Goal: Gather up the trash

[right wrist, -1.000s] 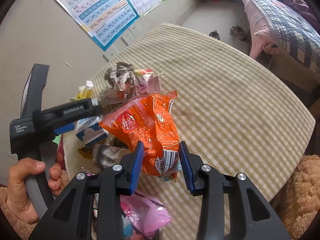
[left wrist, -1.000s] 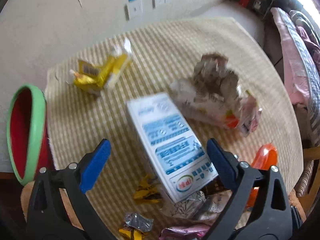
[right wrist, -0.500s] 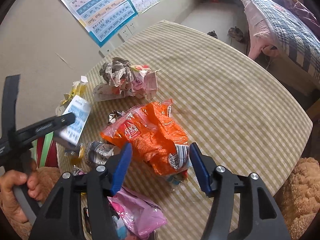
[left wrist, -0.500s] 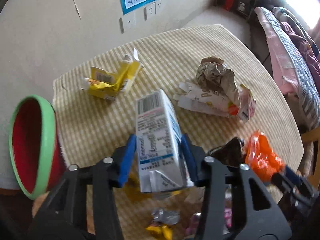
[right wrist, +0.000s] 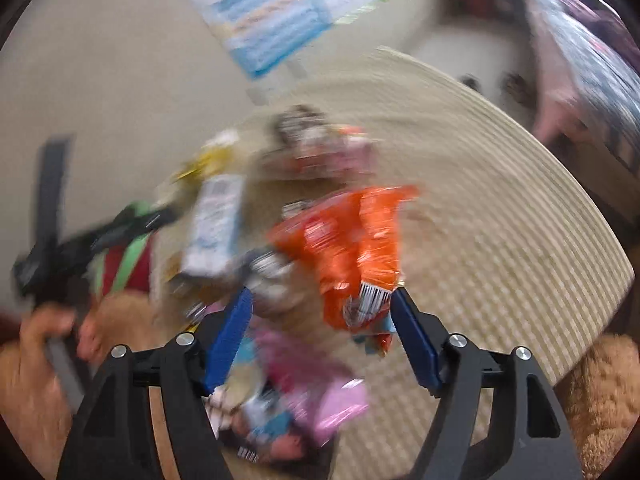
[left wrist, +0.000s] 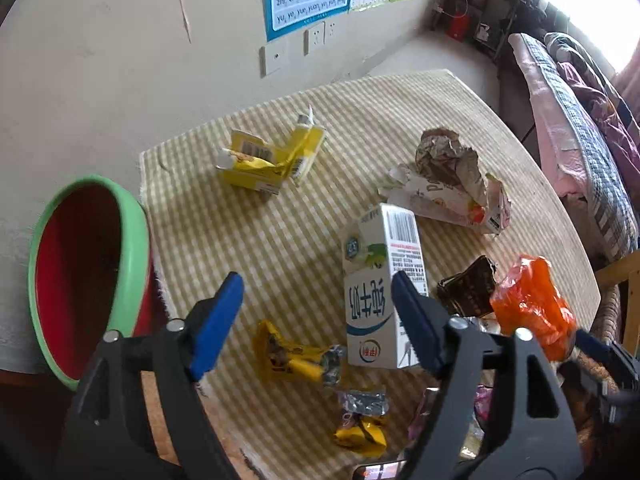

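Note:
A white and blue milk carton (left wrist: 382,288) stands upright on the checked tablecloth, touching the right finger of my open left gripper (left wrist: 316,320). A red bin with a green rim (left wrist: 80,272) stands off the table's left edge. An orange snack bag (right wrist: 352,248) lies between and beyond the fingers of my open right gripper (right wrist: 320,332); it also shows in the left wrist view (left wrist: 532,304). The right wrist view is blurred; the carton (right wrist: 216,224) and the left gripper's body show at its left.
Yellow cartons (left wrist: 272,160) and crumpled paper on a flattened box (left wrist: 448,180) lie farther back. Small yellow and silver wrappers (left wrist: 296,356) and a pink bag (right wrist: 320,396) lie near the front edge. A wall is behind; a bed (left wrist: 592,132) stands to the right.
My left gripper closed on the milk carton, lifted it, then opened; the carton now stands upright on the table. My right gripper opened off the orange bag and is moving.

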A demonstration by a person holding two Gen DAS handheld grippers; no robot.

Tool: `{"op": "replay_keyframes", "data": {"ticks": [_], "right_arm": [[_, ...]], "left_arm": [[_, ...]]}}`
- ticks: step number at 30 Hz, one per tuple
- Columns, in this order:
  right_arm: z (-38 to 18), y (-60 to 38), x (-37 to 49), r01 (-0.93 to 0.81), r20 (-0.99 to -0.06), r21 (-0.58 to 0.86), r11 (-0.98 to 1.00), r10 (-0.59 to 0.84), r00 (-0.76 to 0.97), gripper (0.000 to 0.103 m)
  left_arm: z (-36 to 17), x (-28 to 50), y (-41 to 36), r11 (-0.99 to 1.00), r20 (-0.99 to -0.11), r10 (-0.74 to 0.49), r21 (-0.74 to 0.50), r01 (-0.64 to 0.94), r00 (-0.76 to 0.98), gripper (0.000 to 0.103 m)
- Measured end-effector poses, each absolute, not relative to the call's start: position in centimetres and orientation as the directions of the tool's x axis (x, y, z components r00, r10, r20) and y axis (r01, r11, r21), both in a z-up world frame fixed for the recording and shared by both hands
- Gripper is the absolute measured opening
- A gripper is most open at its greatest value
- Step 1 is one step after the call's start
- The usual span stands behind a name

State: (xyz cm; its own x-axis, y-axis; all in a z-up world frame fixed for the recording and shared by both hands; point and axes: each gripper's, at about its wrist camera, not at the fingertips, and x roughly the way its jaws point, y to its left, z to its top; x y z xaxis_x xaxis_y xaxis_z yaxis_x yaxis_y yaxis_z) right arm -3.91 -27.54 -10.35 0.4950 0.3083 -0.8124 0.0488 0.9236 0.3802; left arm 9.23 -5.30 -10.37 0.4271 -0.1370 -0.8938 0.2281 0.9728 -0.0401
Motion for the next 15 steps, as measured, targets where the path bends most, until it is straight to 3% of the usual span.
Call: {"op": "replay_keyframes", "data": {"ticks": [4, 8, 12, 15], "right_arm": [[-11.0, -23.5, -4.9, -0.156, -0.826, 0.368, 0.917, 0.399, 0.398, 0.069], [-13.3, -20.2, -5.4, -0.255, -0.894, 0.283, 0.925, 0.351, 0.280, 0.067], [-14.8, -20.5, -5.1, -0.218, -0.928, 0.233, 0.948, 0.284, 0.243, 0.041], [-15.0, -21.1, -4.6, -0.202, -0.929, 0.234, 0.951, 0.280, 0.243, 0.035]], "left_arm": [[-9.7, 9.2, -4.0, 0.980, -0.887, -0.134, -0.051, 0.194, 0.442, 0.078], [-10.0, 9.2, -3.4, 0.983, -0.891, -0.139, -0.072, 0.168, 0.431, 0.078], [-10.5, 9.1, -3.3, 0.984, -0.896, -0.137, -0.074, 0.162, 0.422, 0.078], [-10.8, 9.0, -3.5, 0.983, -0.901, -0.146, -0.087, 0.159, 0.409, 0.079]]}}
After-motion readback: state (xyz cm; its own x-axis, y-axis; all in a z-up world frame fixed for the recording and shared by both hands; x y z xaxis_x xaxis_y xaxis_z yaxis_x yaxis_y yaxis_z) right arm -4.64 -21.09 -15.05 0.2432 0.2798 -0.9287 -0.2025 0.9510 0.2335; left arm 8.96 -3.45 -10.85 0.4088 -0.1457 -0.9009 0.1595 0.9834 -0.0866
